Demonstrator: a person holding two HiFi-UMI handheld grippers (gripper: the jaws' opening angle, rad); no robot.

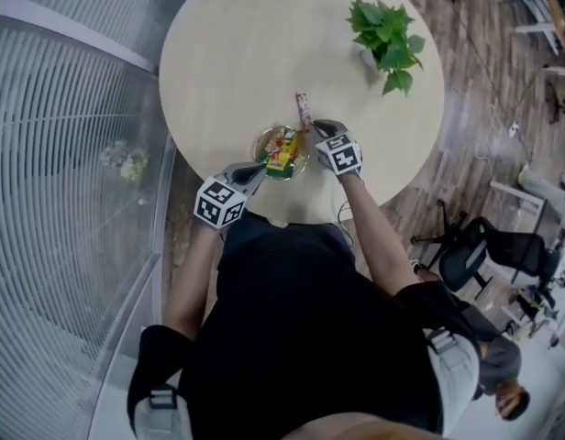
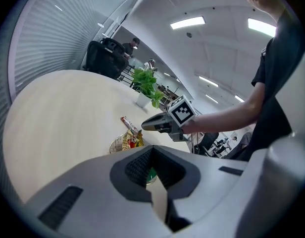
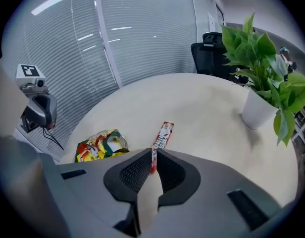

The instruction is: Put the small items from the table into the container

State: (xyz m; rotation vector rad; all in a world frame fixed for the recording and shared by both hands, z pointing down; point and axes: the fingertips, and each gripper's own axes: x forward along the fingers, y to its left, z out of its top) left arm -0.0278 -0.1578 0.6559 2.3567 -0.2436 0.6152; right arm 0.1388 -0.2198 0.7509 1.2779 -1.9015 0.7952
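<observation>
Right tool (image 3: 152,153) is pinching the stick (image 3: 164,132) by its near end on the bench (image 1: 246,53), beside the bowl (image 1: 259,145). Lift clear before carrying (no dragging). Left tool (image 2: 152,150) is sitting pressed together at the rim.

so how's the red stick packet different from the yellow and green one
The red stick packet is long, narrow and straight; the yellow and green packet is wider and crumpled. The stick packet is pinched at one end in the right tool, outside the glass bowl; the yellow and green packet lies in it, ungripped. Both are printed wrappers.
</observation>
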